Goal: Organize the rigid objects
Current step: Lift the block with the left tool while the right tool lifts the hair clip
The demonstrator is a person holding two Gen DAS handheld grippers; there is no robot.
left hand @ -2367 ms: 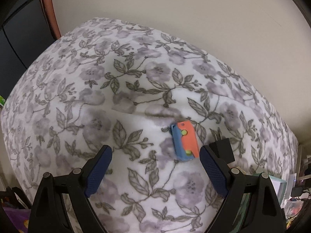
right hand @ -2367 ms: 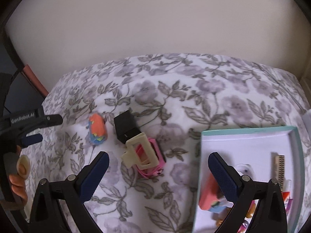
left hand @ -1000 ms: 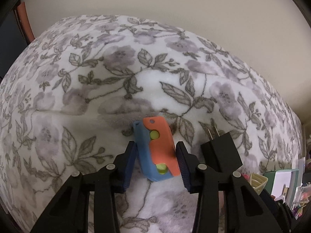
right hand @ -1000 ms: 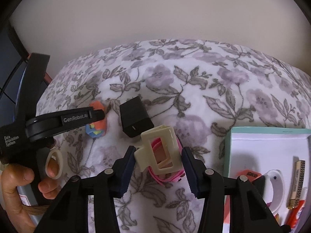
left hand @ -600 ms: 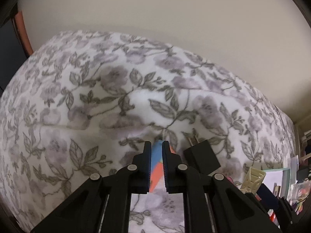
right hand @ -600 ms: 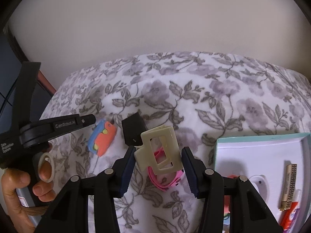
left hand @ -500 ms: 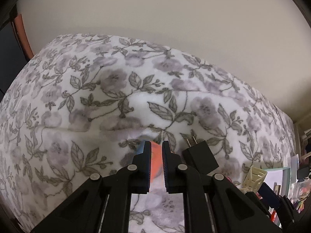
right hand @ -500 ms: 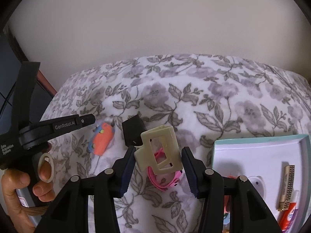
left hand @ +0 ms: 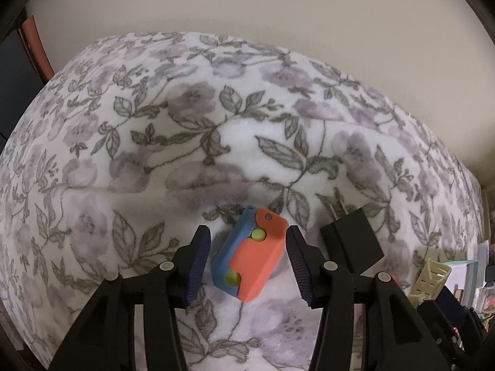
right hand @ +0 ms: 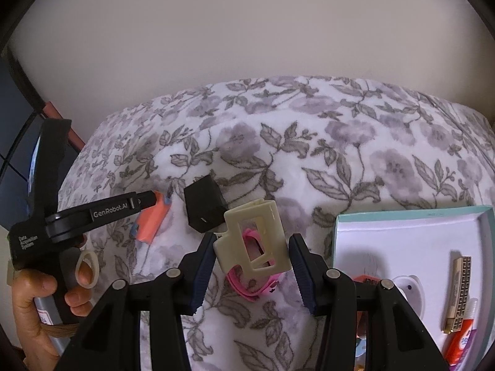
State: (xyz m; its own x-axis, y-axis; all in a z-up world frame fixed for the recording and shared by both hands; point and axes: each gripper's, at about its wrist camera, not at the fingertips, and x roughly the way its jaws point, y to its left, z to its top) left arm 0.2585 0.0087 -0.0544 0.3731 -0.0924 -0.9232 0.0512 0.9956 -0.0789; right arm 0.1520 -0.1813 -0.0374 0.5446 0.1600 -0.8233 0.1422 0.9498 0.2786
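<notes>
Floral fleece blanket (left hand: 191, 117) covers the whole surface, soft and lumpy, against a plain pale wall, so small things sink a little and tilt rather than lie flat. On it the orange-and-blue toy (left hand: 249, 253) sits canted on its edge between the blue pads of the left hand-held gripper (left hand: 247, 261); the jaws stand apart with a gap on each side, touching nothing, placed to straddle the toy's narrow width for a squeeze. Just beside it lies a black plug adapter (left hand: 352, 244), prongs pointing away.

The right hand-held gripper (right hand: 252, 266) likewise brackets the cream hair claw (right hand: 253, 239), which stands tilted above a pink clip (right hand: 250, 284). Whether its pads press the claw or merely flank it, I cannot tell; slivers of gap seem to show.

To the right waits the teal-rimmed box (right hand: 411, 211), already holding a patterned comb (right hand: 459, 293) and other bits, probably the destination for both pieces.
</notes>
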